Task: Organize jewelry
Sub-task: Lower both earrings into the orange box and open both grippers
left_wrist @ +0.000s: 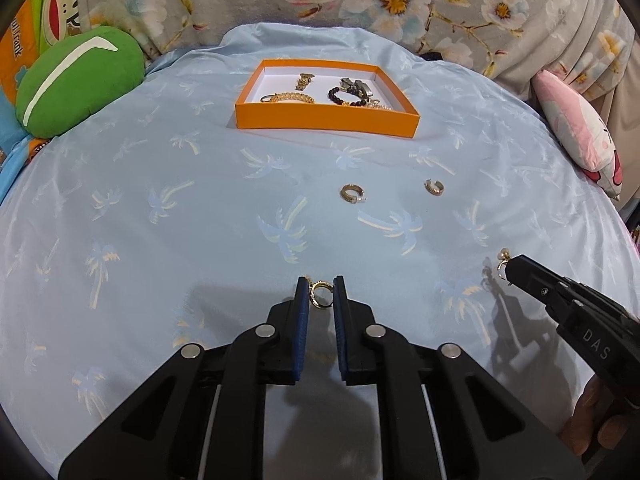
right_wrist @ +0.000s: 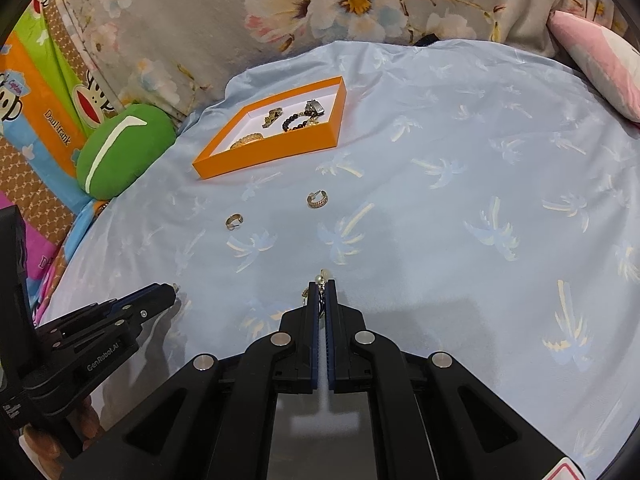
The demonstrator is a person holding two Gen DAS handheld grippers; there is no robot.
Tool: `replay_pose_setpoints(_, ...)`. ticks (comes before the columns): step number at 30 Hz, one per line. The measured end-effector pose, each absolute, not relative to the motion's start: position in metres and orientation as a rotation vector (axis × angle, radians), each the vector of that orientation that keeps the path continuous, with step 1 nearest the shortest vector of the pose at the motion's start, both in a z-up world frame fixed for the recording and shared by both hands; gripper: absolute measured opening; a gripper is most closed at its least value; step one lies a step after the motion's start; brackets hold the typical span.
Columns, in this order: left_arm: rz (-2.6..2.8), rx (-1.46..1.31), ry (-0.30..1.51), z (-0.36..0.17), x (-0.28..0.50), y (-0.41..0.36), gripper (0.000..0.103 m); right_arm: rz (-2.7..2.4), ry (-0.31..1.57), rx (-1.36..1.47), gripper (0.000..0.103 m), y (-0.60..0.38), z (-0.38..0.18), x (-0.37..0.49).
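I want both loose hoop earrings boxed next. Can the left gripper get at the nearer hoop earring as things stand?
Probably not yet. The cloth between the left gripper and the nearer hoop earring is bare, so nothing blocks the path, but a small gold ring earring already sits between its fingers; that should go into the orange box first.

Only two hoop earrings (left_wrist: 353, 193) (left_wrist: 435, 187) lie on the bed (left_wrist: 160, 220) on the near side of the orange box (left_wrist: 326, 122); a green cushion (left_wrist: 78, 80) crowds its left, a pink pillow (left_wrist: 580, 128) its right.
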State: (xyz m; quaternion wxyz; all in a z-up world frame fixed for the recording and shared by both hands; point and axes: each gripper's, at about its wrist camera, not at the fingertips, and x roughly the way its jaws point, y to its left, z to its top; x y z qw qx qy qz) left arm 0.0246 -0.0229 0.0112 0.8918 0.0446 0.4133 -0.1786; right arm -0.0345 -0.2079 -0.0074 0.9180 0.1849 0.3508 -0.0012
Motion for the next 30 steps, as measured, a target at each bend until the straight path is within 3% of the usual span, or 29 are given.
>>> replay_pose_setpoints(13,-0.366,0.087,0.781,0.051,0.059,-0.018,0.011,0.021,0.65,0.317,0.003,-0.211,0.035,0.003)
replay_pose_setpoints(30,-0.349,0.116,0.658,0.103,0.224,-0.057,0.011,0.088,0.636,0.231,0.003,-0.202,0.068,0.174)
